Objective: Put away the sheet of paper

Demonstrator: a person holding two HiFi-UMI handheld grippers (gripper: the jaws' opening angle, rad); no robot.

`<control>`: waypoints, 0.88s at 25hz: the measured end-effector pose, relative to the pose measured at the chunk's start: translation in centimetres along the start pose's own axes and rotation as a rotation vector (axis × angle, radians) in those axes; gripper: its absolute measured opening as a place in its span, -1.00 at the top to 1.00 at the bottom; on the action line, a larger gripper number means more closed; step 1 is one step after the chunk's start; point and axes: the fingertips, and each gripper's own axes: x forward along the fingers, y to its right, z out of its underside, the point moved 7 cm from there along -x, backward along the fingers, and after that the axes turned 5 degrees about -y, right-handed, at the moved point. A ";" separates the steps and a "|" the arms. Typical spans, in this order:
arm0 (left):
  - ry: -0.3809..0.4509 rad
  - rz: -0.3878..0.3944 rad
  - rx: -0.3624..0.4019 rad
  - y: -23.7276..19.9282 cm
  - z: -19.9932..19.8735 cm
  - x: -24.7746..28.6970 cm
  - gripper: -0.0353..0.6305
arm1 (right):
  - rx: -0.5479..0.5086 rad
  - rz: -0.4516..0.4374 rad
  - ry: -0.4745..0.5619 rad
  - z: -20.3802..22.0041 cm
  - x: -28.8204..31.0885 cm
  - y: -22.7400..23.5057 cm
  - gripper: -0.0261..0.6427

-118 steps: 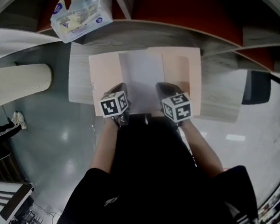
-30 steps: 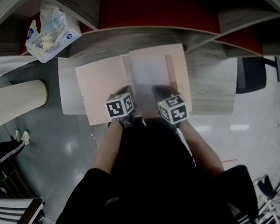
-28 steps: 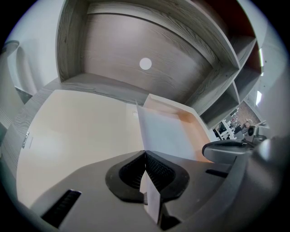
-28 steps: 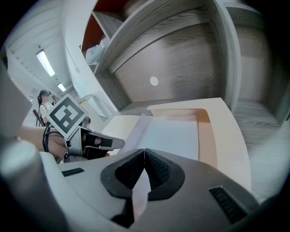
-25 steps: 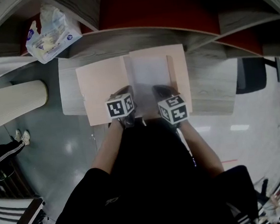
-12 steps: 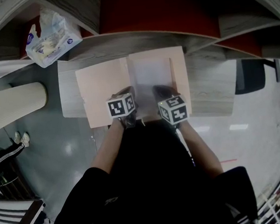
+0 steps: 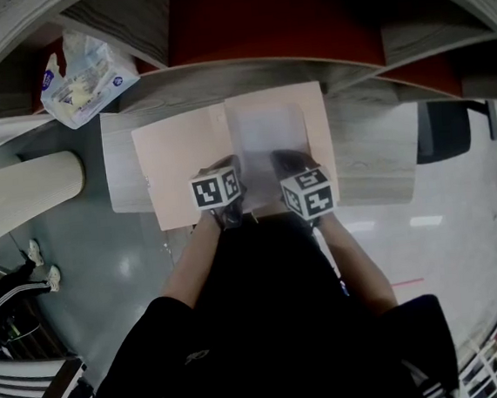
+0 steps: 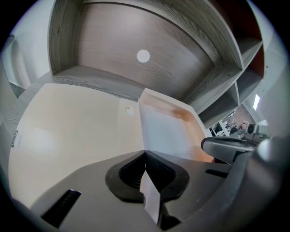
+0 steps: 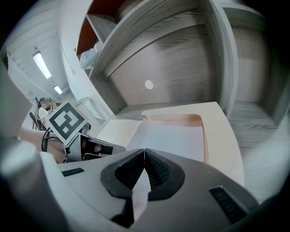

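White sheet (image 7: pixel 267 139) in open peach folder (image 7: pixel 180 170)

Head view steeply down, gripper views close, sharing folder (image 7: pixel 180 170)

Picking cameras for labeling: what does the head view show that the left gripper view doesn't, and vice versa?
Head view only: the tissue pack at upper left, the person's arms and the floor. Left gripper view only: the left gripper with its jaws shut on the near edge of the paper, and a white dot on the back panel. Both: the paper lying on the open folder, and the right gripper.
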 end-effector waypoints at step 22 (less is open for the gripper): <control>0.025 -0.005 -0.079 0.0 1.3 -0.1 0.76 | -0.029 -0.010 -0.010 0.6 -0.3 -0.6 0.87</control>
